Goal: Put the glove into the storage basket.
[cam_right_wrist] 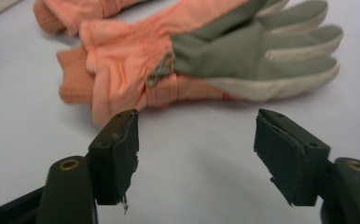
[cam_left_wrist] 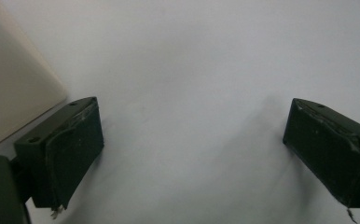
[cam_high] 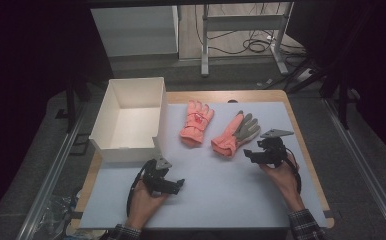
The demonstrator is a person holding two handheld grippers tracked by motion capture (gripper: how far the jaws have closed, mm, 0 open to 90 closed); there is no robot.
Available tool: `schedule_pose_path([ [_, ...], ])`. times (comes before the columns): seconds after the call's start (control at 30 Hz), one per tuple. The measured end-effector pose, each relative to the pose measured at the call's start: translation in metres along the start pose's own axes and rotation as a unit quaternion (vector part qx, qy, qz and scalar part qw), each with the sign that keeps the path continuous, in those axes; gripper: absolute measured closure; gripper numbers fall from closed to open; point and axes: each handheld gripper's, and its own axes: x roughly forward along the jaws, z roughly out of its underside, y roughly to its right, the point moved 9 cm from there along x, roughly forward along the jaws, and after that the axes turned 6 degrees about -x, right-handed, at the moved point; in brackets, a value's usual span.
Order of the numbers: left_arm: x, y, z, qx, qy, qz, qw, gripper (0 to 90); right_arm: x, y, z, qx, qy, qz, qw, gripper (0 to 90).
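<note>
Orange fabric glove with grey palm point(cam_right_wrist: 206, 60) lies mid-frame just past your right gripper point(cam_right_wrist: 197, 154), jaws apart, gripping nothing.

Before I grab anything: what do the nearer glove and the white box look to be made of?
Nearer glove: soft orange fabric on cuff and back, going by its folds and ribbed cuff; the grey palm has a fine dotted texture, probably a grippy knit or rubbery coating, with pale smooth edging. White box: thin, flat, matte walls with crisp edges, likely cardboard or foam board; I cannot tell which.

Both hand-held grippers point(cam_high: 176, 186) point(cam_high: 247, 153) agape, empty
</note>
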Motion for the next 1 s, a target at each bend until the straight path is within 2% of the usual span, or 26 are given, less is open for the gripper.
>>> schedule_pose_path([
  [0.13,0.0,0.0,0.0,0.0,0.0,0.0,1.0,4.7,0.003,0.001,-0.014,0.004,0.008,-0.007,0.9999,38.0],
  [0.3,0.0,0.0,0.0,0.0,0.0,0.0,1.0,4.7,0.01,0.005,-0.029,0.001,0.009,-0.005,0.9999,42.6],
  [0.4,0.0,0.0,0.0,-0.001,0.0,0.0,1.0,4.7,0.019,0.01,-0.043,-0.001,0.008,0.0,1.0,47.7],
  [0.57,0.0,0.0,0.0,-0.001,0.0,0.0,1.0,4.7,0.033,0.017,-0.055,-0.006,-0.001,0.012,0.9999,48.5],
  [0.73,0.0,0.0,0.0,-0.001,0.0,0.001,1.0,4.7,0.049,0.024,-0.054,-0.003,-0.015,0.025,0.9996,44.6],
  [0.87,0.0,0.0,0.0,-0.002,0.001,0.001,1.0,4.7,0.061,0.029,-0.046,0.001,-0.035,0.033,0.9988,43.4],
  [1.0,0.0,0.0,0.0,-0.002,0.001,0.001,1.0,4.7,0.07,0.03,-0.04,0.017,-0.045,0.025,0.9985,46.1],
])
